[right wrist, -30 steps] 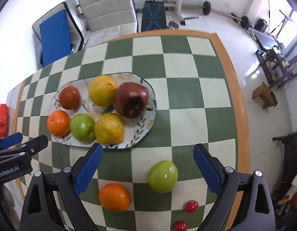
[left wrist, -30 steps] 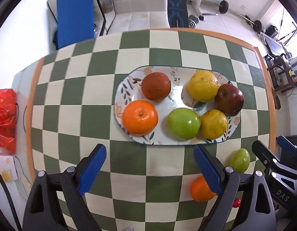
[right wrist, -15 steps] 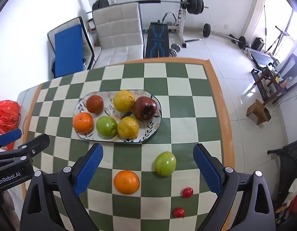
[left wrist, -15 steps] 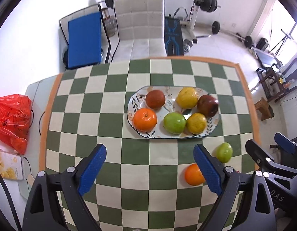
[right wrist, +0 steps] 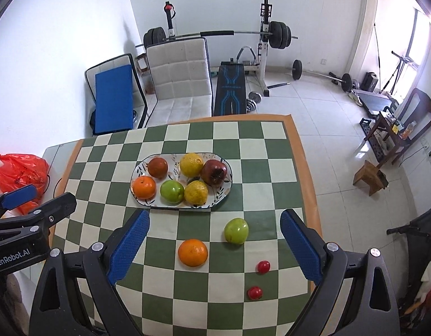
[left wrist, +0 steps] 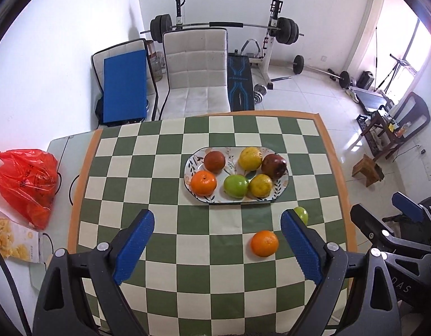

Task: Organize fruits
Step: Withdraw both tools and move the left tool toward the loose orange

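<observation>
Left gripper (left wrist: 216,240) hangs empty, jaws wide, above bare checks. The plate (right wrist: 139,200) is crowded. Right gripper (right wrist: 214,242), jaws spread, frames the loose orange (right wrist: 193,252) and green apple (right wrist: 236,230) on the surface; a nudge rolls either off.

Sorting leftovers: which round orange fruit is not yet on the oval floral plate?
The orange on the checkered cloth beside the loose green apple; the other orange sits on the plate.
</observation>
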